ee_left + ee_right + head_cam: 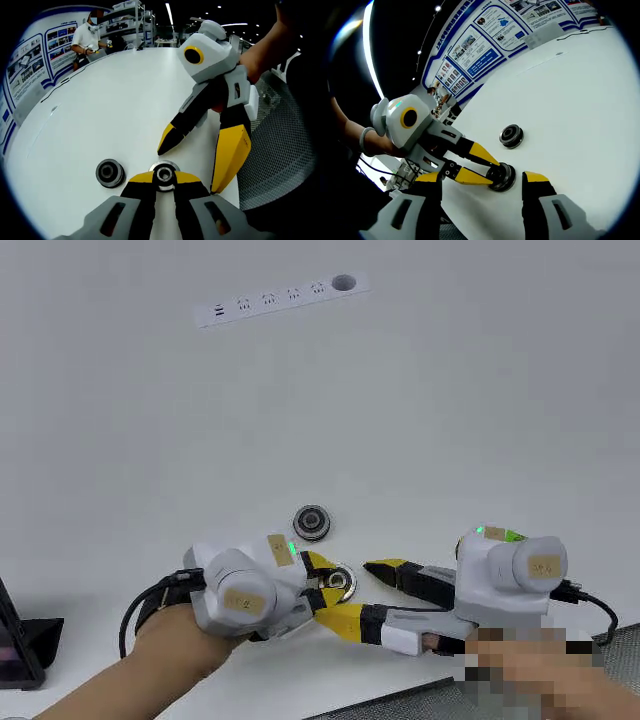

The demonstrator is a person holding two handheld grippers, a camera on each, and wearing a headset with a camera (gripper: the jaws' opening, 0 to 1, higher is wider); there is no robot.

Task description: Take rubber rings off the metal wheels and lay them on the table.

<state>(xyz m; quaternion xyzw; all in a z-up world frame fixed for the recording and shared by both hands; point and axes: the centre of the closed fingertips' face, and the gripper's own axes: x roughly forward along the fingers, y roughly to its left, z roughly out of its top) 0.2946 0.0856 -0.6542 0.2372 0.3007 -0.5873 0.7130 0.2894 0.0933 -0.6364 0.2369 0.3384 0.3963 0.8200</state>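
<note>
Head view showed the left tool (327, 581) clamped on a wheel (340, 583) resting on the tabletop (450, 420) — likely to steady it — while the right tool (355, 595), jaws apart, straddled it; another wheel (311, 522) lay nearby.

Wheel (164, 175) between left claw (164, 180) tips; second wheel (110, 173) behind, on table (450, 420).
</note>
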